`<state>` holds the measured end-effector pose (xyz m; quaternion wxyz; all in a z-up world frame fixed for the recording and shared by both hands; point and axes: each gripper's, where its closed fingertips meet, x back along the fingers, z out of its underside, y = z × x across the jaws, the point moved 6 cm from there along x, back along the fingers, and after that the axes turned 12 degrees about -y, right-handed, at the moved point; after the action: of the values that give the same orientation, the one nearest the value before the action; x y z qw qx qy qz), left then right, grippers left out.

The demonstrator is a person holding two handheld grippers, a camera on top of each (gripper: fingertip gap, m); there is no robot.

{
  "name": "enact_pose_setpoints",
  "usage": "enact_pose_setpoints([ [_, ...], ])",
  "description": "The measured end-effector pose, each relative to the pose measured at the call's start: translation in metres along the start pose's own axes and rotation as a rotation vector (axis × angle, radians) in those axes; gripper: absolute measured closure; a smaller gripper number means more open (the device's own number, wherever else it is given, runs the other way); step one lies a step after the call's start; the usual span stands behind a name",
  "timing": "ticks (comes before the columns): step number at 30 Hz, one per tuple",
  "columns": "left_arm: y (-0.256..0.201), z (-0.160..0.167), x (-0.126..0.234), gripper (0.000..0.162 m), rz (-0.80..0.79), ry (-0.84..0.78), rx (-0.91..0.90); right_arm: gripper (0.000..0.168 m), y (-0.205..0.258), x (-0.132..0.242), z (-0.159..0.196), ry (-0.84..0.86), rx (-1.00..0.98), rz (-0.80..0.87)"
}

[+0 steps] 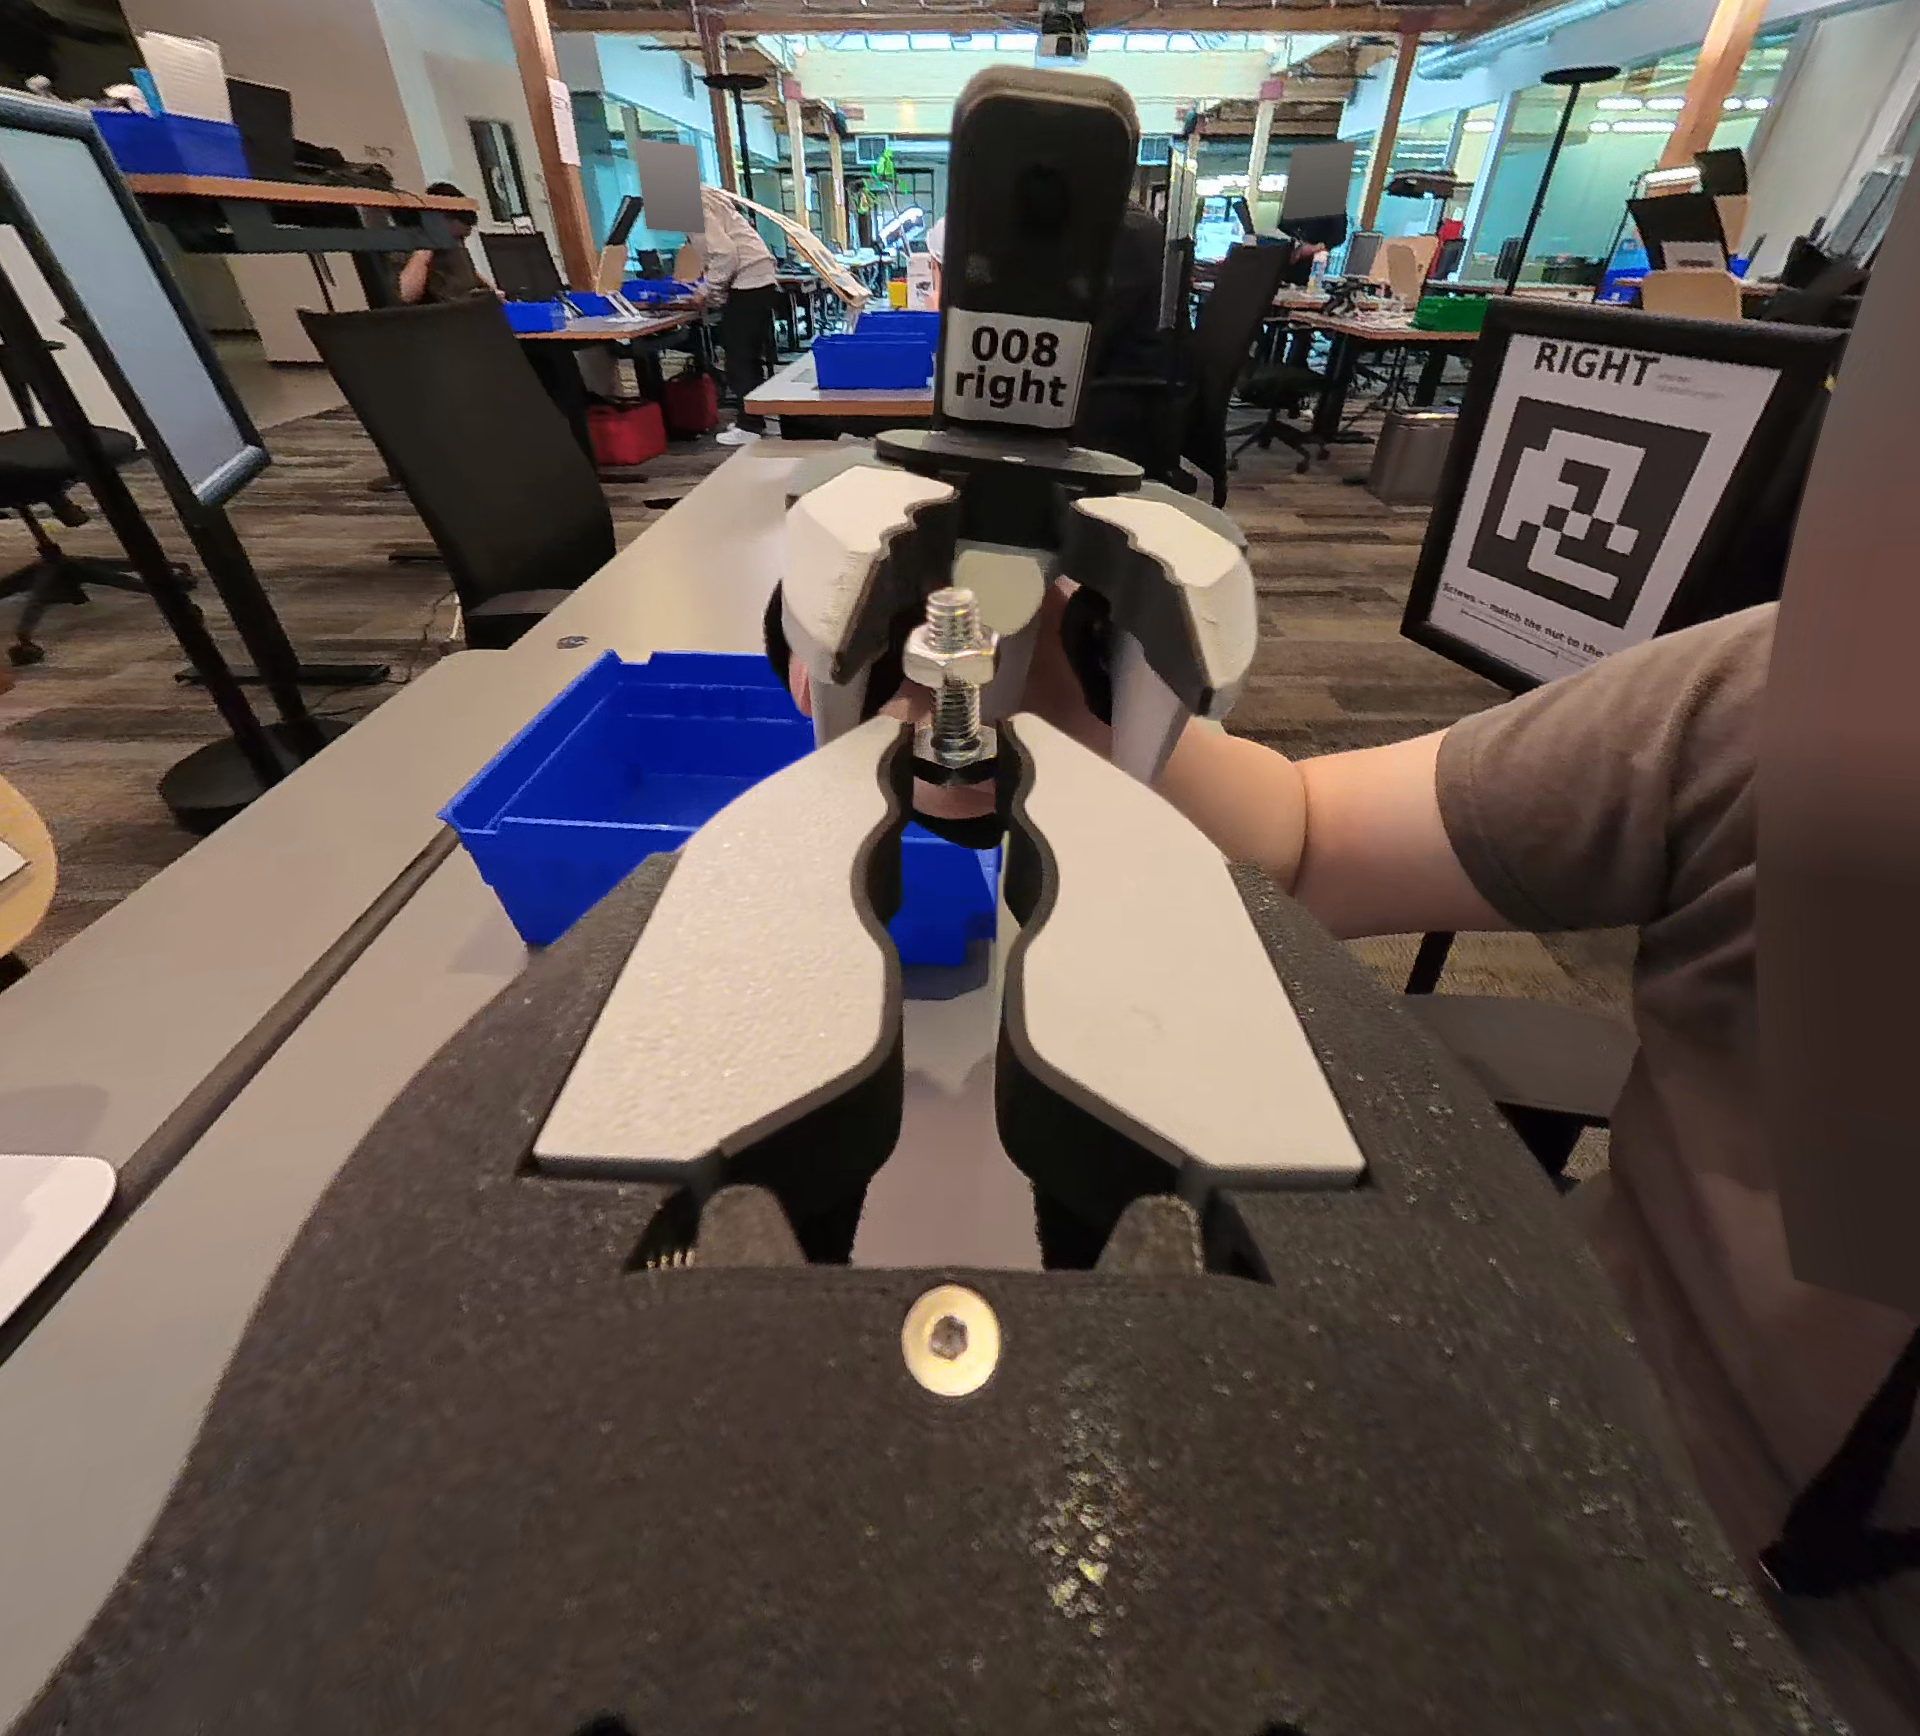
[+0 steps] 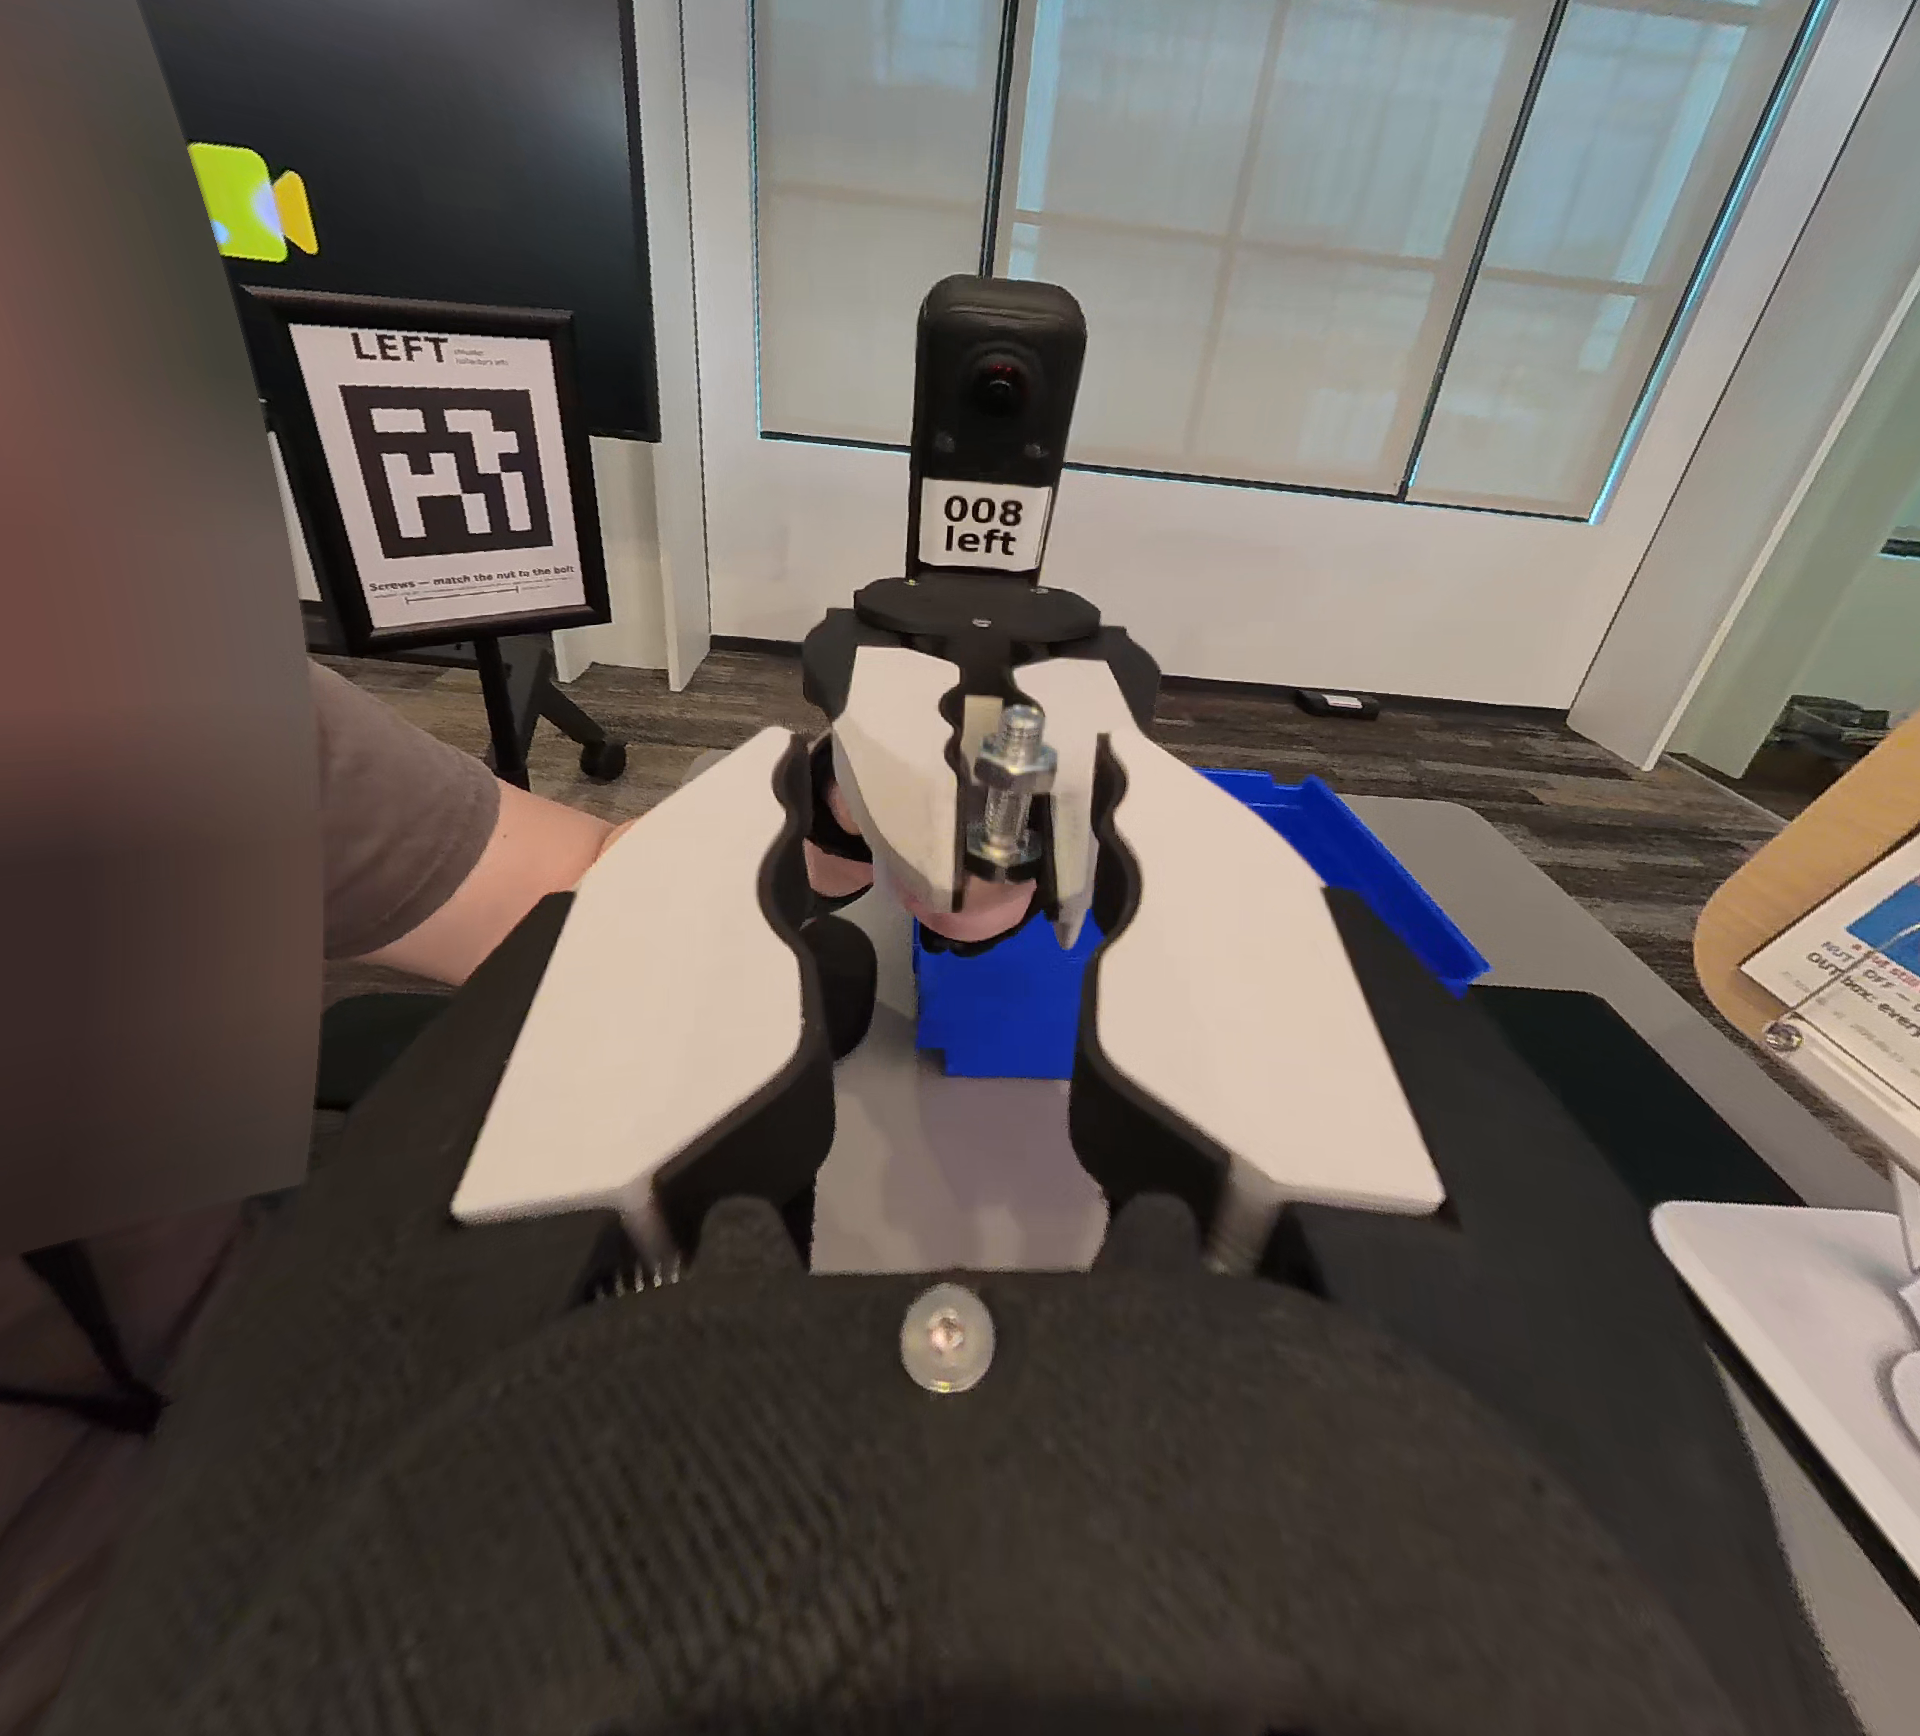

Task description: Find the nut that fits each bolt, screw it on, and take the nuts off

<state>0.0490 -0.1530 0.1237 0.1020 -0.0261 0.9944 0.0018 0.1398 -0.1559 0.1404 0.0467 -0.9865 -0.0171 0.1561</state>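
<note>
A silver bolt (image 1: 951, 720) stands upright, its head end clamped between my left gripper's (image 1: 951, 736) shut jaws. A silver hex nut (image 1: 951, 652) sits partway down the thread, with bare thread above and below it. My right gripper (image 1: 1018, 689) faces it from the far side, open, its fingers on either side of the nut without closing on it. In the right wrist view my right gripper (image 2: 951, 751) is open in the foreground. Beyond it the left gripper (image 2: 1003, 897) holds the bolt (image 2: 997, 824) with the nut (image 2: 1013, 767) on it.
An empty blue bin (image 1: 623, 751) sits on the grey table (image 1: 260, 907) below the grippers; it also shows in the right wrist view (image 2: 1351, 855). Framed marker signs on stands (image 1: 1600, 502) (image 2: 457, 471) flank the table. A person's forearm (image 1: 1351, 834) reaches in. Both grippers' tips are close together, under 4 cm apart.
</note>
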Motion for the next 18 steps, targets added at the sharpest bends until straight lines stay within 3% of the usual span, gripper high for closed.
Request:
enact_pose_setpoints([
  [5,0.004,0.001,0.001,0.148,-0.025,0.0,-0.005,0.117,0.001,0.001,-0.001,0.012,0.004,-0.005],
  [9,0.008,-0.005,0.008,0.148,-0.042,-0.028,0.005,0.133,0.003,0.007,-0.012,-0.04,-0.006,-0.031],
  [18,-0.002,0.0,-0.001,0.148,0.011,-0.001,-0.017,0.126,-0.002,0.004,-0.003,-0.021,-0.078,-0.027],
])
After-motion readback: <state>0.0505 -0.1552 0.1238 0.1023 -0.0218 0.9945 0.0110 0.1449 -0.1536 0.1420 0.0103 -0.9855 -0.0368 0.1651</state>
